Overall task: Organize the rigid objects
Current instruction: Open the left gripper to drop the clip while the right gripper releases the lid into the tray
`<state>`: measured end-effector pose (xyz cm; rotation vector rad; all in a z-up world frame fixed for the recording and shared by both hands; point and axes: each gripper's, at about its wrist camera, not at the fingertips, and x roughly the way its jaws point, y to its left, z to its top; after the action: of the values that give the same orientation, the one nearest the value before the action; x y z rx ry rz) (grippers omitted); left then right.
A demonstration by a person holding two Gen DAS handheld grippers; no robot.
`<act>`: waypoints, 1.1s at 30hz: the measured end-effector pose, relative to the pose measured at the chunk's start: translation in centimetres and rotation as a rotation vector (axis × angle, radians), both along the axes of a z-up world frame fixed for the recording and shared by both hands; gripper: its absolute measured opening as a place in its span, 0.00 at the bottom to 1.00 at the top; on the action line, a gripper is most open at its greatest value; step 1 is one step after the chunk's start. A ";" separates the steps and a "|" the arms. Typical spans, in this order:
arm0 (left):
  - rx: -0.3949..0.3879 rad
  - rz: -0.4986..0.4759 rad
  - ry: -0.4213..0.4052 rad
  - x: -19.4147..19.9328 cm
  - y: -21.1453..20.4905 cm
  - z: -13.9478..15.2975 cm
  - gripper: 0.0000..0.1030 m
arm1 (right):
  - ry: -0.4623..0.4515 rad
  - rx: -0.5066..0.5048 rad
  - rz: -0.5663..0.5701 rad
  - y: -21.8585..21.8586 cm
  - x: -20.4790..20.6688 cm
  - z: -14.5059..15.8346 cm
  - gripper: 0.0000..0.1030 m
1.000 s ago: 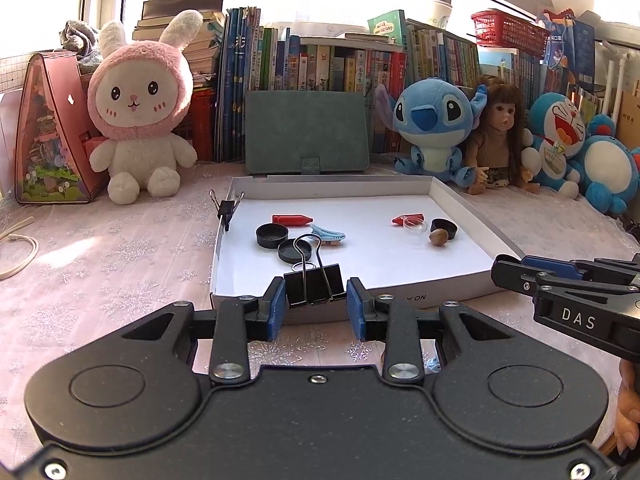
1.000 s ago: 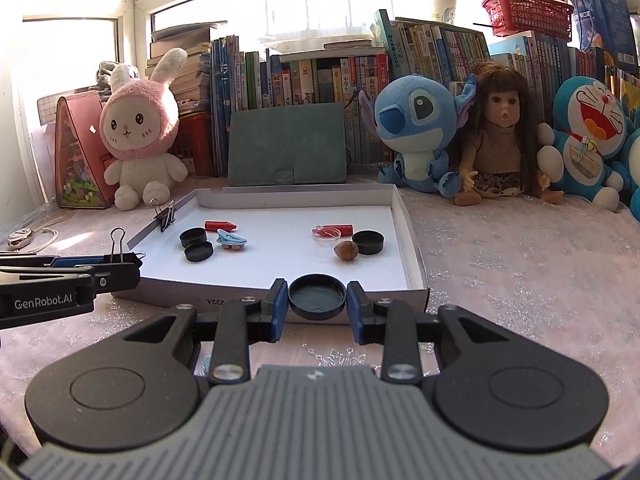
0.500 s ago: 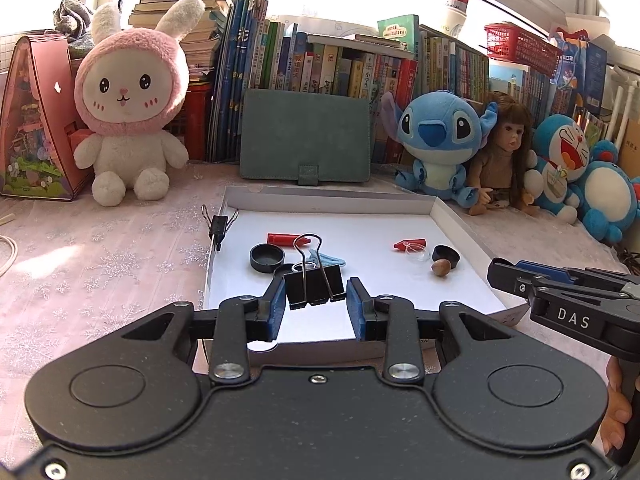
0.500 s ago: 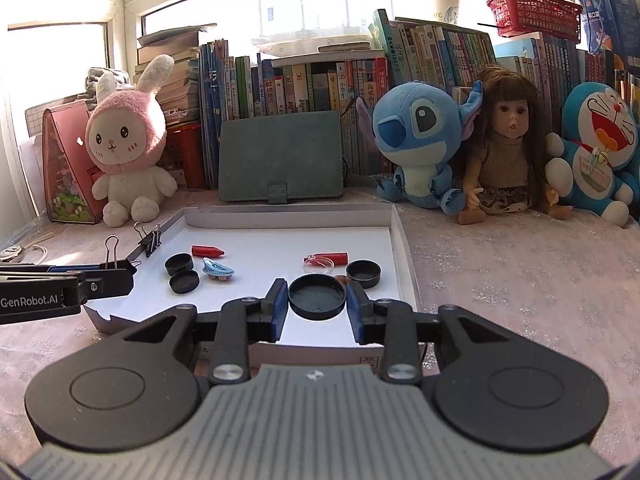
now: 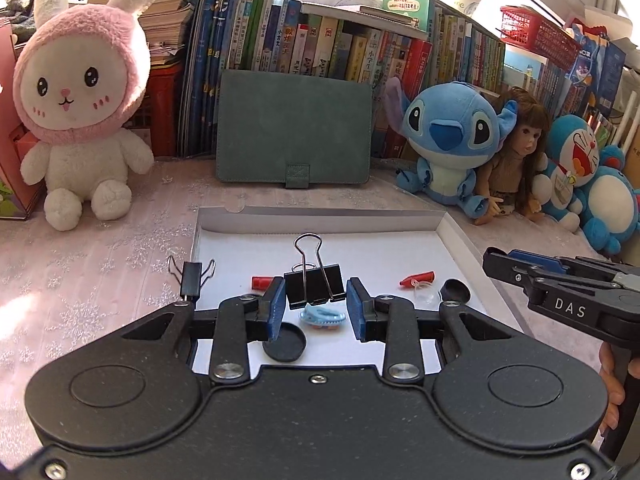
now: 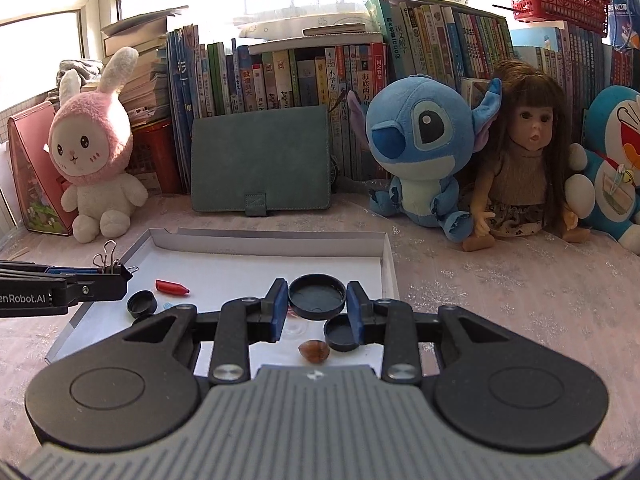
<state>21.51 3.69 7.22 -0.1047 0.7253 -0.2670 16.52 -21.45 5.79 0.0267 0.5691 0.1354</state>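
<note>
The left gripper seemingly pinched a black binder clip between its pads; the right gripper clamped a black cap above the white tray.

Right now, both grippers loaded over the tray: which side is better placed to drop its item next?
Left, narrowly. The left gripper holds the binder clip over open tray floor. The right gripper, gripping its black cap, hangs above another cap and a nut.
</note>
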 end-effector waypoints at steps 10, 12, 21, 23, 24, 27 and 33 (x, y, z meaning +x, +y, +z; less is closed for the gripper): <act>0.054 0.068 0.075 7.3 -1.6 -2.2 0.19 | 0.141 0.001 -0.030 1.0 7.9 -1.7 0.36; 0.058 0.070 0.086 7.8 -1.6 -2.9 0.19 | 0.152 -0.013 -0.026 1.3 8.4 -2.3 0.36; 0.094 0.069 0.117 7.8 -1.8 -4.9 0.19 | 0.202 -0.014 -0.026 1.4 9.8 -3.9 0.36; 0.093 0.067 0.124 7.8 -1.8 -5.1 0.19 | 0.211 -0.016 -0.020 1.5 9.9 -4.2 0.36; 0.096 0.066 0.126 7.8 -1.9 -5.2 0.19 | 0.215 -0.023 -0.016 1.6 9.8 -4.3 0.36; 0.107 0.063 0.123 7.6 -2.1 -5.4 0.20 | 0.228 -0.033 -0.007 1.8 10.0 -4.7 0.36; 0.119 0.064 0.126 7.5 -2.4 -5.8 0.20 | 0.239 -0.038 -0.003 1.9 9.9 -5.3 0.37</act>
<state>29.03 1.32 1.47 -0.0315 0.8593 -0.1562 26.47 -19.53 0.49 0.0068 0.8097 0.1197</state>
